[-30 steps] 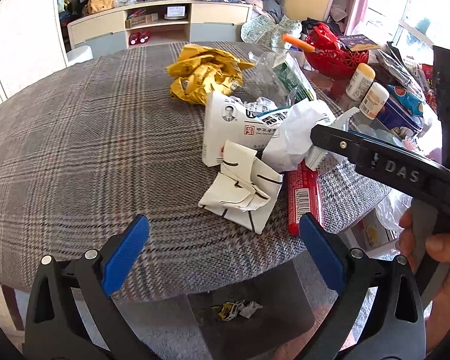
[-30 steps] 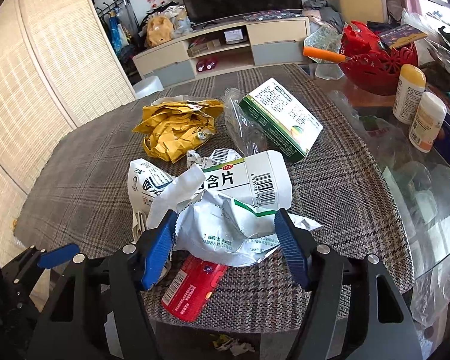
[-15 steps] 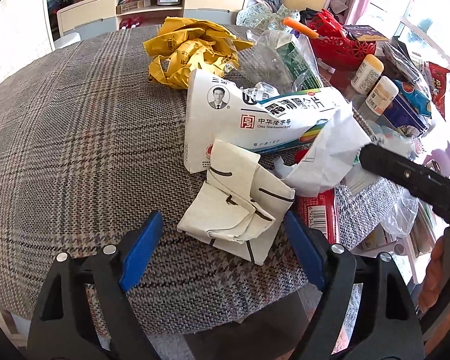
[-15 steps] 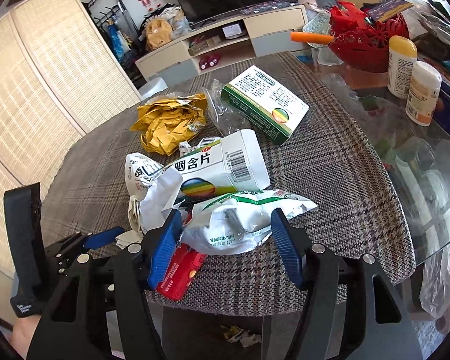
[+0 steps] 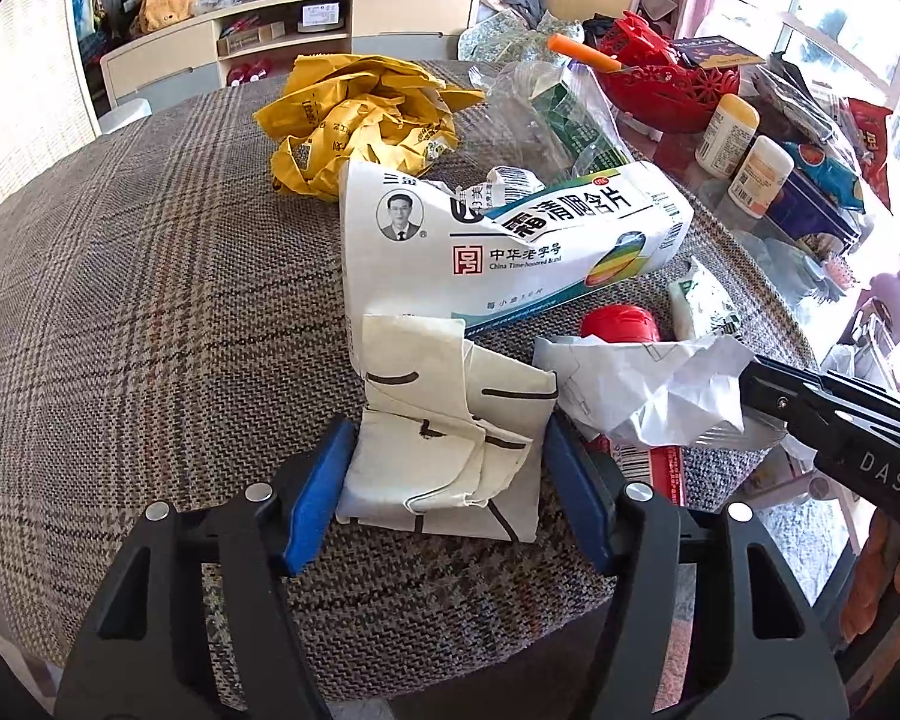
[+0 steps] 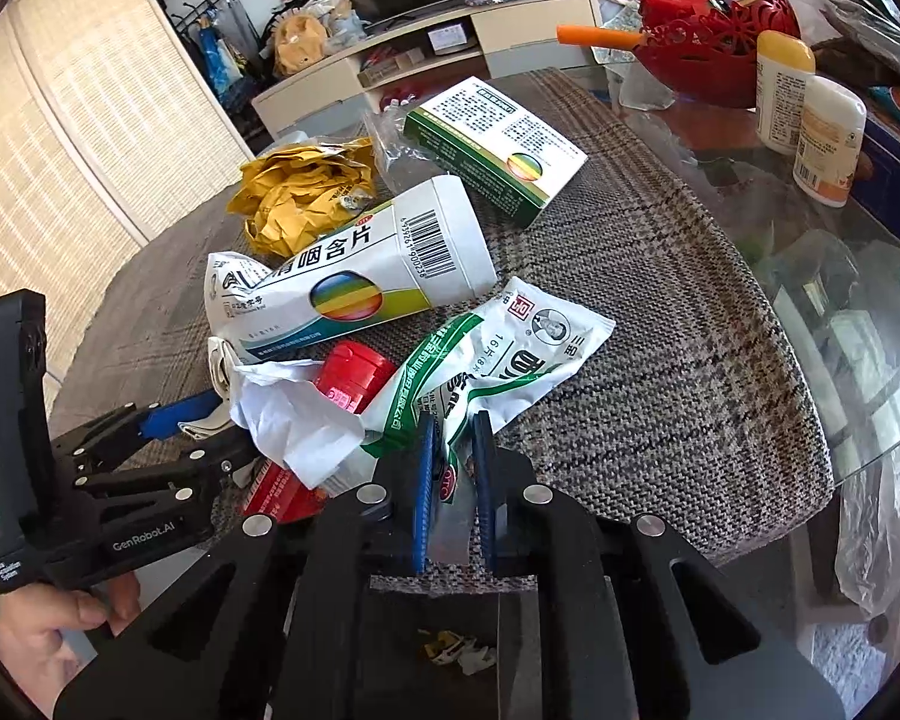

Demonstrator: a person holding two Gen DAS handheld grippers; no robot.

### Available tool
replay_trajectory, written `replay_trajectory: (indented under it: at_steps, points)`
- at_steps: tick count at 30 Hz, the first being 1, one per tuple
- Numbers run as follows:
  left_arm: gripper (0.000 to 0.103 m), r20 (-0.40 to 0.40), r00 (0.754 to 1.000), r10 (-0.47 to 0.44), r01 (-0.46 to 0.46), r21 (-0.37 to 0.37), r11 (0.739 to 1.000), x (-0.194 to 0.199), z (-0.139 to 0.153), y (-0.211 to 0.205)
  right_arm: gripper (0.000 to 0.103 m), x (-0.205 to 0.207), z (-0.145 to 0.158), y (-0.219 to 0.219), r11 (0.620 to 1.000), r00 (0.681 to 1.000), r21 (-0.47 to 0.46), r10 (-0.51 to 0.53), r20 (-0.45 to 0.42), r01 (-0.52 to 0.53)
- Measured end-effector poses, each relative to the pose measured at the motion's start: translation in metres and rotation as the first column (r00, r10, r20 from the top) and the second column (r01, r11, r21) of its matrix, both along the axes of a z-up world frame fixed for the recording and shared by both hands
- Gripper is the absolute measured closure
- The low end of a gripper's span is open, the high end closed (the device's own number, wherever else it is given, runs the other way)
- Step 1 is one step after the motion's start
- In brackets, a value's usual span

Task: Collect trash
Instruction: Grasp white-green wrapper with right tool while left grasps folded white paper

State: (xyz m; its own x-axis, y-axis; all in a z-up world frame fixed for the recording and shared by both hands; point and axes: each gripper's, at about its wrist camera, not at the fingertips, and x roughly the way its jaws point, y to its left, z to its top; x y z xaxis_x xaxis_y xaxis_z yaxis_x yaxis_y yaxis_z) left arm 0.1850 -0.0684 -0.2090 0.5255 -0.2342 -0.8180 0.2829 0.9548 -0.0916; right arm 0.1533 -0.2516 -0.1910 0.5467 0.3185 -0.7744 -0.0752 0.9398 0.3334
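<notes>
Trash lies heaped near the front edge of a table (image 5: pixel 120 300) covered in plaid cloth. Folded cream paper (image 5: pixel 444 450) with dark strokes sits nearest the edge, between the blue pads of the left gripper (image 5: pixel 444 468); its jaws have just been closing and now flank the paper on both sides, the pads at or just beside its edges, though firm contact cannot be confirmed from the left wrist view. Behind the paper lies a crushed white carton (image 5: pixel 510 240) with a rainbow disc, and behind that a crumpled yellow wrapper (image 5: pixel 360 120). A red pack (image 6: pixel 351 384) lies partly under crumpled white paper (image 5: pixel 648 390) to the right of the cream paper. The right gripper (image 6: pixel 450 468) has its jaws drawn nearly together, having just closed, and pinches the lower end of a white-and-green sachet (image 6: pixel 510 354), which fans out ahead of the pads onto the cloth. In the right wrist view a green box (image 6: pixel 498 144) lies flat beyond the carton, partly on a clear bag (image 6: pixel 390 144). At far right stand two bottles (image 6: pixel 810 114) and a red basket (image 6: pixel 708 30) on the glass. A hand (image 6: pixel 48 630) holds the left gripper's grip at lower left of the right wrist view.
</notes>
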Motion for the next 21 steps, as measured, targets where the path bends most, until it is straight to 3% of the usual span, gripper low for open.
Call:
replay_trajectory:
  at_steps: [21]
  points:
    - [0.045, 0.049, 0.995, 0.083, -0.082, -0.017, 0.996, -0.041, 0.027, 0.042, 0.092, -0.034, 0.037, -0.018, 0.993, 0.993, -0.07, -0.084, 0.084, 0.09]
